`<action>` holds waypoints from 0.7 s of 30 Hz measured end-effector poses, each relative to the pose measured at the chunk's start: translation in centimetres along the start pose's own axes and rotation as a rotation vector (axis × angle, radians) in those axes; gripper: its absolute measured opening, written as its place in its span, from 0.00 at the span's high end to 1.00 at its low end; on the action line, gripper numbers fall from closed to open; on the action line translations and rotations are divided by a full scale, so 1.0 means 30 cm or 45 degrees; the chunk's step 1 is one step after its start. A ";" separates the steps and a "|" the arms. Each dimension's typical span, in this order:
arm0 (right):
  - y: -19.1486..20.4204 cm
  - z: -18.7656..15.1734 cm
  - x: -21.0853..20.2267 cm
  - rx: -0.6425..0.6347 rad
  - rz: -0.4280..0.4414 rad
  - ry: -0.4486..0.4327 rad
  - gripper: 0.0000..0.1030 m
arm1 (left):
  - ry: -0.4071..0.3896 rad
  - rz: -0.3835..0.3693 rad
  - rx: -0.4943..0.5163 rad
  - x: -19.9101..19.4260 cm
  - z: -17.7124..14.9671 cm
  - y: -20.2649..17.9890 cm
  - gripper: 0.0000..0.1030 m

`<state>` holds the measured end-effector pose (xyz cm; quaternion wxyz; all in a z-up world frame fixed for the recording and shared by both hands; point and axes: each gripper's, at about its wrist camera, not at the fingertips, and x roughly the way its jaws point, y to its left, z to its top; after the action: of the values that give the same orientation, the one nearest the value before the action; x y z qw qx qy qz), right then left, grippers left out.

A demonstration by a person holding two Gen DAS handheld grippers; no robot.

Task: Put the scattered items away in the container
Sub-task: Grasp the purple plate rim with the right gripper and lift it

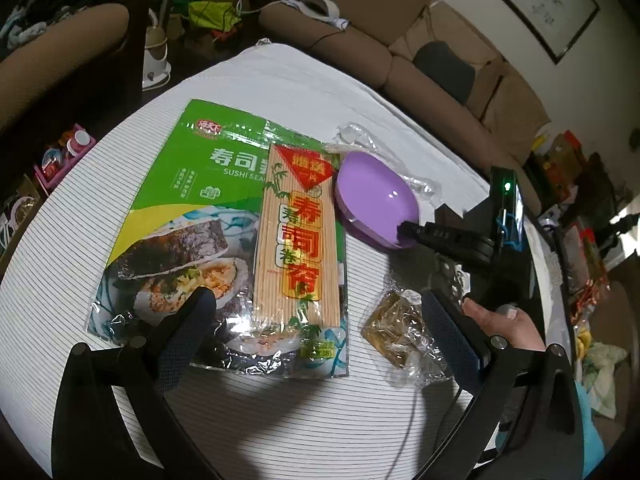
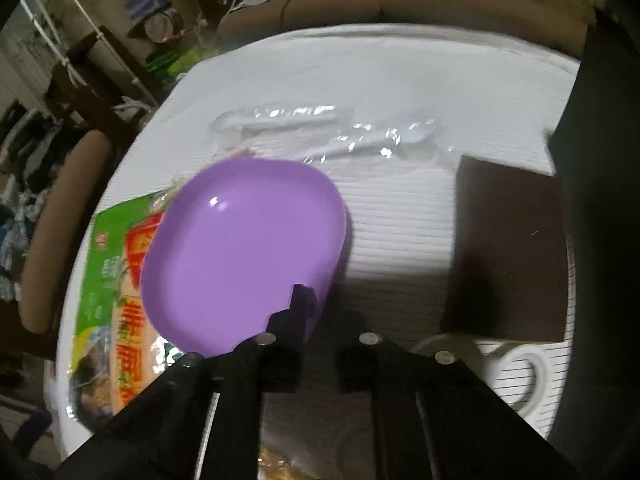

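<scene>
Partly blurred purple bowl (image 2: 244, 256) edge-clamped

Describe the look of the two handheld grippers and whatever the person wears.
The left gripper has glossy black arms, silver pivot screws and dark blue textured pads. The right gripper is matte black, with faint lettering on one finger; its body shows a green light and blue wiring. A light blue sleeve shows at the right hand.

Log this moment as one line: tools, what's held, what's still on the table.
right tool: shut on purple bowl rim | left tool: open, empty | on table: seaweed pack, bamboo mat, sauce packet
</scene>
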<state>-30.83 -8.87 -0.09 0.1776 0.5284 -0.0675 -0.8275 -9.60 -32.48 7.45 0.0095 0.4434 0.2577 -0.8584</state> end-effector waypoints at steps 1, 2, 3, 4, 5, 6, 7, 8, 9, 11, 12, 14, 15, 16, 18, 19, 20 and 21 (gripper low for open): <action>-0.006 -0.004 -0.004 0.012 0.016 -0.005 0.92 | 0.000 0.000 -0.003 0.000 0.000 0.001 0.00; -0.010 -0.008 -0.015 0.012 0.030 -0.013 0.92 | 0.001 -0.004 -0.006 -0.001 0.002 0.003 0.00; -0.012 -0.012 -0.032 0.006 0.050 -0.022 0.92 | -0.001 -0.007 -0.007 -0.003 0.003 0.004 0.00; -0.011 -0.015 -0.045 0.003 0.071 -0.024 0.92 | -0.003 -0.008 -0.009 -0.005 0.005 0.007 0.00; -0.013 -0.020 -0.066 0.008 0.110 -0.024 0.92 | -0.006 -0.010 -0.011 -0.008 0.006 0.010 0.00; -0.014 -0.025 -0.094 0.011 0.153 -0.022 0.93 | -0.008 -0.014 -0.013 -0.010 0.007 0.011 0.00; -0.011 -0.038 -0.116 0.017 0.178 -0.022 0.93 | -0.009 -0.024 -0.017 -0.012 0.007 0.012 0.00; -0.003 -0.043 -0.140 0.022 0.210 -0.015 0.93 | -0.011 -0.029 -0.018 -0.014 0.007 0.013 0.00; 0.004 -0.053 -0.172 0.018 0.241 -0.003 0.93 | -0.012 -0.029 -0.017 -0.015 0.007 0.013 0.00; 0.028 -0.075 -0.227 -0.029 0.255 0.010 0.92 | -0.007 -0.017 -0.014 -0.010 0.003 0.014 0.00; 0.046 -0.093 -0.258 -0.061 0.271 0.017 0.92 | 0.002 -0.014 -0.016 -0.004 0.000 0.015 0.00; 0.075 -0.133 -0.300 -0.099 0.288 0.041 0.93 | 0.042 0.009 -0.015 0.018 -0.012 0.020 0.00; 0.090 -0.166 -0.323 -0.131 0.283 0.058 0.93 | 0.068 0.030 -0.010 0.032 -0.020 0.022 0.00; 0.102 -0.191 -0.335 -0.153 0.276 0.066 0.93 | 0.115 0.064 0.000 0.058 -0.033 0.027 0.00; 0.108 -0.265 -0.363 -0.179 0.261 0.083 0.92 | 0.217 0.098 0.014 0.110 -0.064 0.039 0.00; 0.104 -0.308 -0.373 -0.176 0.269 0.093 0.93 | 0.263 0.096 0.017 0.131 -0.084 0.043 0.01; 0.095 -0.350 -0.381 -0.167 0.272 0.104 0.93 | 0.297 0.085 0.021 0.142 -0.101 0.042 0.02; 0.078 -0.403 -0.390 -0.146 0.271 0.112 0.92 | 0.327 0.060 0.037 0.144 -0.123 0.032 0.03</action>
<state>-15.01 -5.86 5.33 0.2971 0.5430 -0.0679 -0.7825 -9.21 -30.73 1.97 -0.0098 0.5556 0.2337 -0.7978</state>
